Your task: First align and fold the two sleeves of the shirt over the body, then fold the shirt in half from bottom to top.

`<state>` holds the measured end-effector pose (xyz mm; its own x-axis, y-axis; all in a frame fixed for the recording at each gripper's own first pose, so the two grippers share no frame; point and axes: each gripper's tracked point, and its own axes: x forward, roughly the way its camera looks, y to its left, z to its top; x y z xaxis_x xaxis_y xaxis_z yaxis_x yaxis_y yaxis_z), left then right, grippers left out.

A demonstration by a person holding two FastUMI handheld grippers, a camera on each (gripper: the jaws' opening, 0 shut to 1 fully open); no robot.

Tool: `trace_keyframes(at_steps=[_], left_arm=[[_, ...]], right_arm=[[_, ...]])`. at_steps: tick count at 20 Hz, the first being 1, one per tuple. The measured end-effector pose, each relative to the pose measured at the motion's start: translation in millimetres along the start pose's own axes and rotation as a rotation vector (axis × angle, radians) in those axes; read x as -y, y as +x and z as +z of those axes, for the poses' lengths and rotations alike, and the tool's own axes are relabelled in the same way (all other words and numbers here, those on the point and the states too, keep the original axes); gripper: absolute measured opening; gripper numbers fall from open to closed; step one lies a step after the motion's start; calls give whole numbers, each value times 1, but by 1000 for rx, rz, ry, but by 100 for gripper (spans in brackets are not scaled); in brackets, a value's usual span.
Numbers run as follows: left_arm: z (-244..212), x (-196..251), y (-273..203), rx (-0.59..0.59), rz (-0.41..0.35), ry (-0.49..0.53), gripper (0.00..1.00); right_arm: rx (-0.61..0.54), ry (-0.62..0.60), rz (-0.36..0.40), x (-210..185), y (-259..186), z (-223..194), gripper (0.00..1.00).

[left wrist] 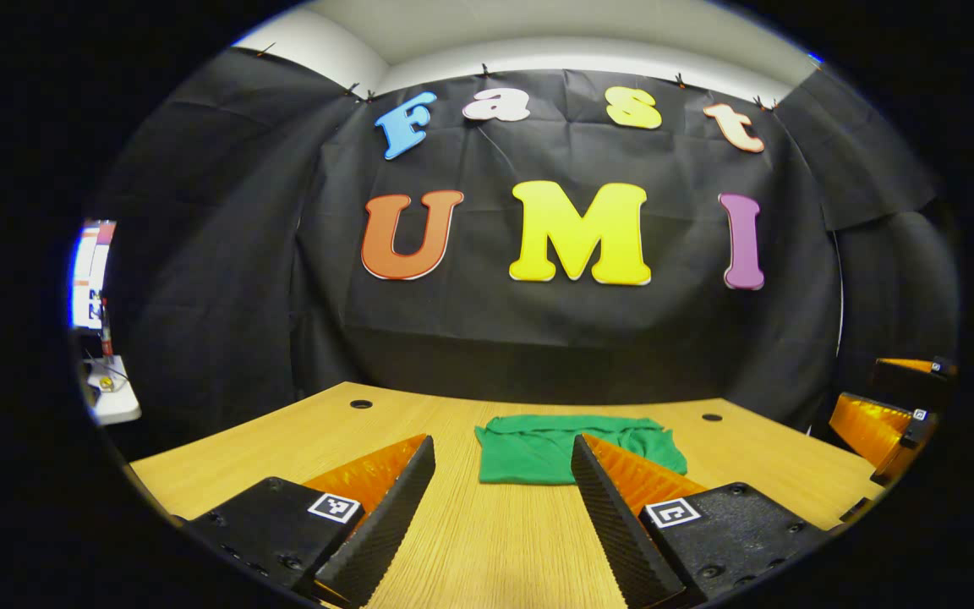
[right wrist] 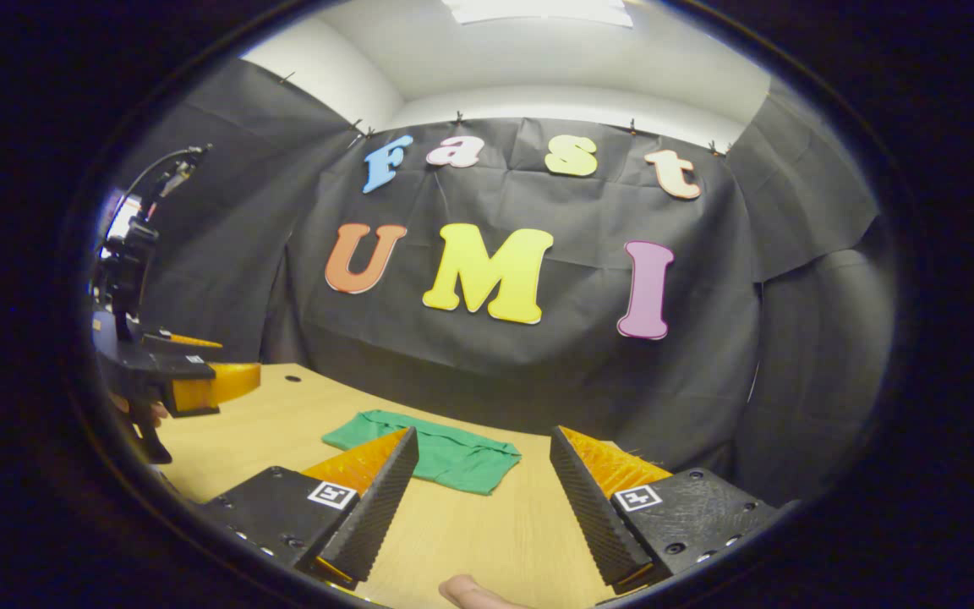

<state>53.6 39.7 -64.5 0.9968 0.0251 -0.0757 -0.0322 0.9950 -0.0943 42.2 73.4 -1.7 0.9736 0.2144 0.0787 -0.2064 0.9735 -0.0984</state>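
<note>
Looks like we're basically done here: the green shirt point(left wrist: 576, 448) sits folded into a compact bundle on the table point(left wrist: 301, 440), with our left gripper point(left wrist: 504, 516) and right gripper point(right wrist: 480, 507) both spread wide, holding nothing.

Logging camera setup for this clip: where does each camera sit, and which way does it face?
Left gripper view: rides the left gripper, facing across the wooden table at the folded green shirt; own open fingers below, right gripper at the right edge.
Right gripper view: rides the right gripper, same direction, from farther right; own open fingers, a fingertip, left gripper at left.
Shared: shirt, table, both grippers.
</note>
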Motion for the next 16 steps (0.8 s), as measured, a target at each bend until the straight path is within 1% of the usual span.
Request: trace_keyframes(at_steps=[1, 2, 3, 5, 6, 7, 8, 9, 10, 11, 12, 14, 16], left_arm=[[6, 7, -7, 0, -8, 33, 100], [8, 20, -16, -11, -28, 56, 100], [10, 34, -23, -20, -49, 63, 100], [16, 56, -38, -22, -93, 46, 100], [21, 66, -44, -11, -114, 45, 100], [28, 67, -49, 8, -112, 52, 100], [35, 66, -53, 33, -103, 55, 100], [42, 64, -58, 61, -94, 47, 100], [48, 64, -60, 86, -94, 33, 100], [52, 66, -62, 100, -96, 21, 100], [52, 66, -62, 104, -97, 18, 100], [48, 64, -61, 95, -92, 21, 100], [40, 70, -55, 74, -106, 10, 100]], right_arm=[[-13, 22, 2, 2, -10, -1, 96], [-31, 19, 7, 6, -14, -2, 96], [-58, -15, -4, 10, -17, -4, 95], [-55, -89, -72, 30, -22, 0, 95], [-41, -102, -81, 30, -24, 6, 96], [-37, -94, -77, 29, -26, 9, 96], [-38, -60, -70, 28, -28, 7, 95], [-49, -23, -63, 28, -28, 6, 97], [-62, 4, -55, 28, -27, 3, 92], [-72, 13, -50, 29, -28, 2, 92], [-74, 13, -57, 33, -27, 3, 96], [-77, 10, -73, 37, -25, 2, 96], [-94, 16, -51, 30, -24, -4, 95]])
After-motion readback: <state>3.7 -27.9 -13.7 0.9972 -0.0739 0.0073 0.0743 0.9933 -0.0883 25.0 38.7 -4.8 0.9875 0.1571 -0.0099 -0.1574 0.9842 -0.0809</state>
